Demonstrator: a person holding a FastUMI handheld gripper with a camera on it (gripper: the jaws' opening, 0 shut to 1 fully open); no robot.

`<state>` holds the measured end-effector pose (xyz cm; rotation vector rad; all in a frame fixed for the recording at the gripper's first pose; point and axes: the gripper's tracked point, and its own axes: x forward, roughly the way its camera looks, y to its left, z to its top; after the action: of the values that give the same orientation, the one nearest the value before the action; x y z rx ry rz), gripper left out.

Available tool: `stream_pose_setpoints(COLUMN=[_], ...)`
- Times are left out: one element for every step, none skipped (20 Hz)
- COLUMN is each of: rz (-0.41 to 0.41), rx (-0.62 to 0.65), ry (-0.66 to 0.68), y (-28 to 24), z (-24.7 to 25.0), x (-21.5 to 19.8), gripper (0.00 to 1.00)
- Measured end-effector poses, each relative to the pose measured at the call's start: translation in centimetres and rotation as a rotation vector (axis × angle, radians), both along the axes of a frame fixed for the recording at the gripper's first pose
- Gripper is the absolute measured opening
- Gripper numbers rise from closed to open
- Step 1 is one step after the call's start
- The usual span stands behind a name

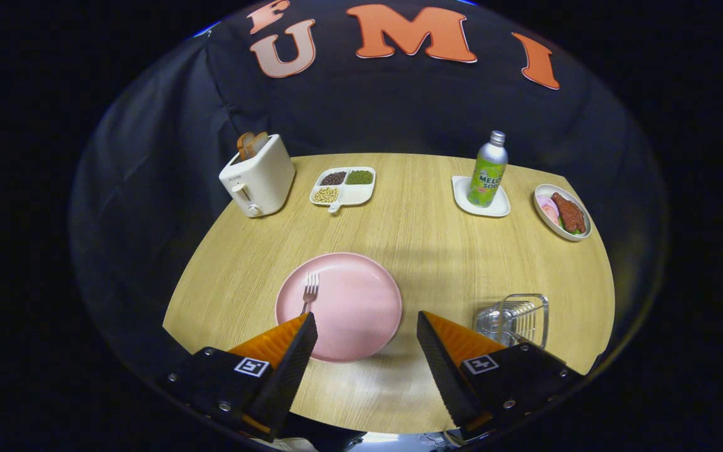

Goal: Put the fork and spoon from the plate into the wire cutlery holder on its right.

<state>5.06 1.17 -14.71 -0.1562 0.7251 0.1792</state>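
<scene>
Gripper view looks down over a round wooden surface (412, 232) with a pale grain. Its claw (366, 329) stands wide apart, holding nothing, with the near rim of the pink plate (361, 307) lying between the two fingers (286, 351).

One fork (309, 292) lies on the left part of that plate. Its long axis runs away from the claw, tines pointing toward the far side of the surface, and the handle end passes behind the left finger, so its length is partly hidden. It looks like thin bright metal. I can make out no spoon on the visible part of the plate.

The plate is round, smooth and matte. To its right, just beyond the right finger, stands one wire cutlery holder (515, 319), a boxy basket of shiny metal rods.

Along the far side sit four more things. One cream toaster (258, 179) with rounded corners has slices of bread standing in its slot. One white divided tray (344, 186) holds three small heaps, dark, green and tan. One bottle (487, 171) with a silver cap stands upright on a white square coaster (459, 191). One oval dish (562, 213) carries what looks like food.
</scene>
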Motion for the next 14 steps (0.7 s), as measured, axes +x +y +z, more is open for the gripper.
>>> stream_pose_setpoints(rz=[0.016,0.031,0.051,0.063,0.076,0.086,0.092,0.099,0.098,0.097,0.099,0.093,0.088,0.087], rx=[-0.016,-0.032,-0.045,-0.054,-0.061,-0.067,-0.074,-0.083,-0.098,-0.112,-0.116,-0.119,-0.120,-0.115], ry=[-0.009,-0.025,-0.035,-0.042,-0.049,-0.057,-0.055,-0.049,-0.050,-0.050,-0.054,-0.051,-0.042,-0.033], y=[0.9,2.0,3.0,4.1,5.1,5.8,6.4,7.0,7.2,7.3,7.6,7.7,7.8,7.9], z=[-0.7,-1.4,-2.2,-3.1,-3.9,-4.6,-5.4,-6.4,-7.1,-7.8,-8.4,-8.8,-9.4,-9.8], x=[0.1,0.2,0.3,0.3,0.5,0.6,0.7,0.7,0.9,1.1,1.4,1.5,1.7,1.8], gripper=[0.96,0.96,0.95,0.95,0.94,0.94,0.92,0.91,0.87,0.84,0.81,0.78,0.75,0.75])
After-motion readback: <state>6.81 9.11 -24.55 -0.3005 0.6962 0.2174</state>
